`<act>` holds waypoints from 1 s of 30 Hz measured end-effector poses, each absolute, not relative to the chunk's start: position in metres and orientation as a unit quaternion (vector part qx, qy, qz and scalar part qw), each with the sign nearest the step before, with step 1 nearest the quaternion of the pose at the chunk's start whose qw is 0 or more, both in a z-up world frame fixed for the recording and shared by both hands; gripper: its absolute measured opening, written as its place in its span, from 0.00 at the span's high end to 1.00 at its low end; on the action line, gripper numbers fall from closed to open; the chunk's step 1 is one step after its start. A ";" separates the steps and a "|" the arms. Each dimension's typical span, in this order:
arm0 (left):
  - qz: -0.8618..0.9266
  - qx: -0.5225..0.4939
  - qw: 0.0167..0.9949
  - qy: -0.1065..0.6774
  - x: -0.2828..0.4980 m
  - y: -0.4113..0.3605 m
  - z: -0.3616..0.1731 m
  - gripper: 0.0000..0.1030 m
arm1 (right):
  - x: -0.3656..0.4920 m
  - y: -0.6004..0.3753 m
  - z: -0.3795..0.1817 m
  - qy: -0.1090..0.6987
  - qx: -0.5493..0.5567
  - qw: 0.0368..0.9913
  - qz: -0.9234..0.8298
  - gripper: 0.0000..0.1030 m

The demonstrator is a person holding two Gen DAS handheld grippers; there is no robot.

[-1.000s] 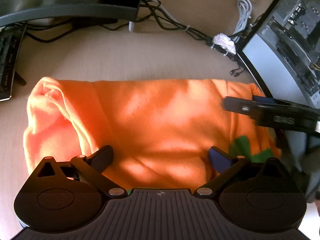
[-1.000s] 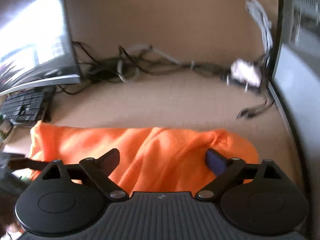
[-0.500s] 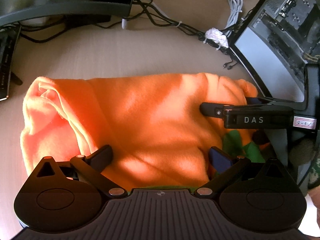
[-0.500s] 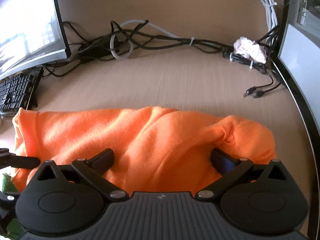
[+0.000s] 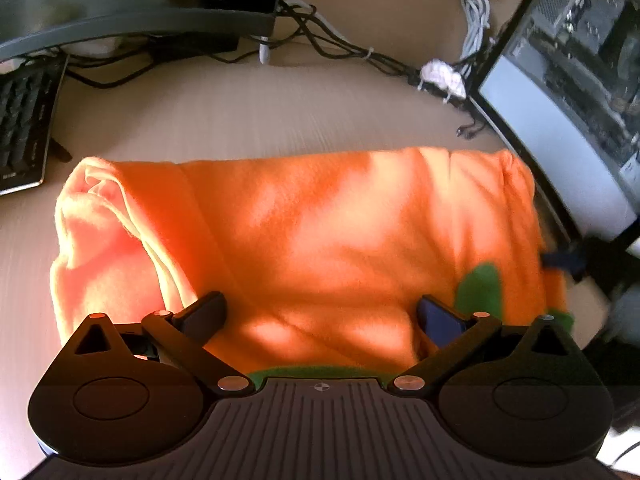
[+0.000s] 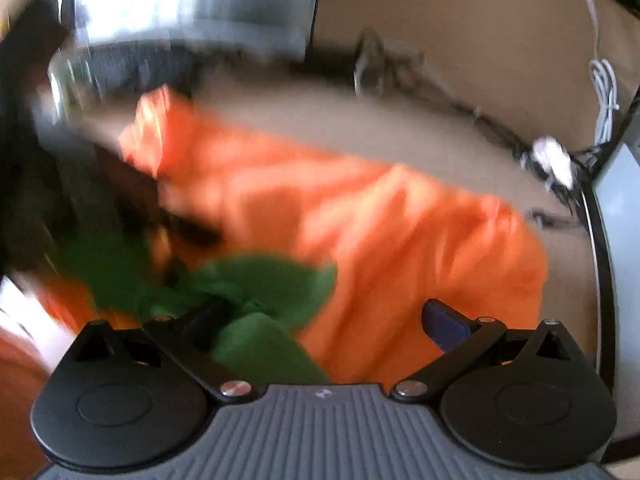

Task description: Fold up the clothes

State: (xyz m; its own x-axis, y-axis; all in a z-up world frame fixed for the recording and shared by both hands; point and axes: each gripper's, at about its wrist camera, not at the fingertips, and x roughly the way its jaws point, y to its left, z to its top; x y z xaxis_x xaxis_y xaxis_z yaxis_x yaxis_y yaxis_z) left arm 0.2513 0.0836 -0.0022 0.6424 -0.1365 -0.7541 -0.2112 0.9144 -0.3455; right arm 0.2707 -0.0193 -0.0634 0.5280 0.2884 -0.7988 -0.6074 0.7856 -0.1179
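Note:
An orange fleece garment (image 5: pixel 320 240) with green patches (image 5: pixel 480 288) lies folded in a wide band on the beige desk. My left gripper (image 5: pixel 320 318) is open, its fingers spread over the near edge of the garment. My right gripper (image 6: pixel 326 320) is open above the same garment (image 6: pixel 400 240), near its green part (image 6: pixel 260 280); this view is blurred by motion. Part of the right gripper (image 5: pixel 568 260) shows dark and blurred at the garment's right end in the left wrist view.
A curved monitor (image 5: pixel 140 12) stands at the back left with a black keyboard (image 5: pixel 24 120) beside it. Tangled cables (image 5: pixel 360 56) run along the back. An open computer case (image 5: pixel 580 80) stands at the right, close to the garment's end.
My right gripper has left the garment's top and swung fast, now looking along it from the right end. My left gripper has barely moved.

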 end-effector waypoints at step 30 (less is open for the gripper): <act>0.094 -0.331 0.851 0.396 0.133 0.172 -0.007 0.34 | 0.197 0.029 -0.003 0.316 -0.126 0.922 0.185 0.00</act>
